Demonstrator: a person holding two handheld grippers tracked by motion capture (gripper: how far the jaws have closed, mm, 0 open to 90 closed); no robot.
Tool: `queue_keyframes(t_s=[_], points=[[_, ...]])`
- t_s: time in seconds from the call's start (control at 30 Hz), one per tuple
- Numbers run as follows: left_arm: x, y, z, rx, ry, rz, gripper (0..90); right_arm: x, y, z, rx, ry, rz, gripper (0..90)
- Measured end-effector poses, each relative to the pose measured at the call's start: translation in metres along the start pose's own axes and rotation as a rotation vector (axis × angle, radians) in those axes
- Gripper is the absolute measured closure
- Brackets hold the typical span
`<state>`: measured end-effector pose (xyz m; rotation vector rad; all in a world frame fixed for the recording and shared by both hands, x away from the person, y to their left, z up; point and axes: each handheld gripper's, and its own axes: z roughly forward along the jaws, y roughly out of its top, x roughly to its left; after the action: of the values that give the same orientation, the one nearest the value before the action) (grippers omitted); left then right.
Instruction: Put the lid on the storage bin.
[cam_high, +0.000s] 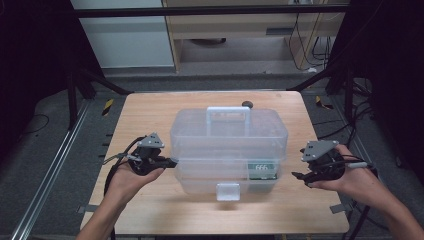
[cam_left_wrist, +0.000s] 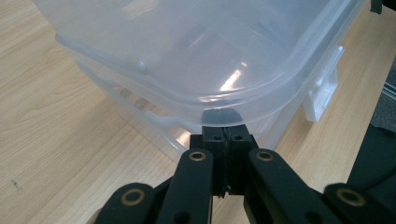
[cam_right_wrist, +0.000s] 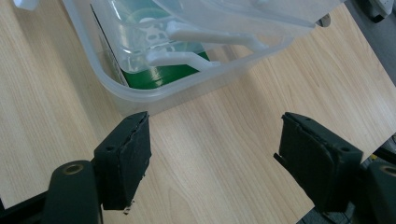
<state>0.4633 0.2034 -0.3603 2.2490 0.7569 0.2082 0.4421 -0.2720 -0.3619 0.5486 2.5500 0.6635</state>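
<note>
One clear plastic box (cam_high: 229, 150) stands in the middle of the single wooden bench (cam_high: 150, 107), its lid down. It carries one handle (cam_high: 228, 114) on top and one white latch (cam_high: 228, 191) at the middle of the near wall. Through the wall at the near right corner one green pack (cam_high: 263, 170) shows inside, and the right gripper view looks in on the same green pack (cam_right_wrist: 163, 74) behind white plastic parts of the box.

Two hand-held grippers are at work, one in each of the person's two hands. The left hand-held gripper (cam_high: 172, 162) lies at the left side of the box, its tips at the seam where lid meets base. In the left gripper view its two jaws are pressed together with no gap between them, the tips just under the overhanging rim of the clear box (cam_left_wrist: 187, 56); nothing shows clamped between them, and whether the tips touch the plastic I cannot tell.

The right hand-held gripper (cam_high: 300, 179) sits off the right side of the box, apart from it. Its two jaws stand wide with only bare bench (cam_right_wrist: 224, 154) between the pads, and the near corner of the box (cam_right_wrist: 154, 98) lies just beyond the left pad.

One small dark round thing (cam_high: 247, 104) rests on the bench behind the box.
</note>
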Motion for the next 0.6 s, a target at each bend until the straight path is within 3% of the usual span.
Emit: queue_keyframes(t_s=[0.6], points=[[-0.004,-0.011,0.003,0.019,-0.006,0.007,89.7,-0.003,-0.011,0.006,0.008,-0.001,0.031,24.5]])
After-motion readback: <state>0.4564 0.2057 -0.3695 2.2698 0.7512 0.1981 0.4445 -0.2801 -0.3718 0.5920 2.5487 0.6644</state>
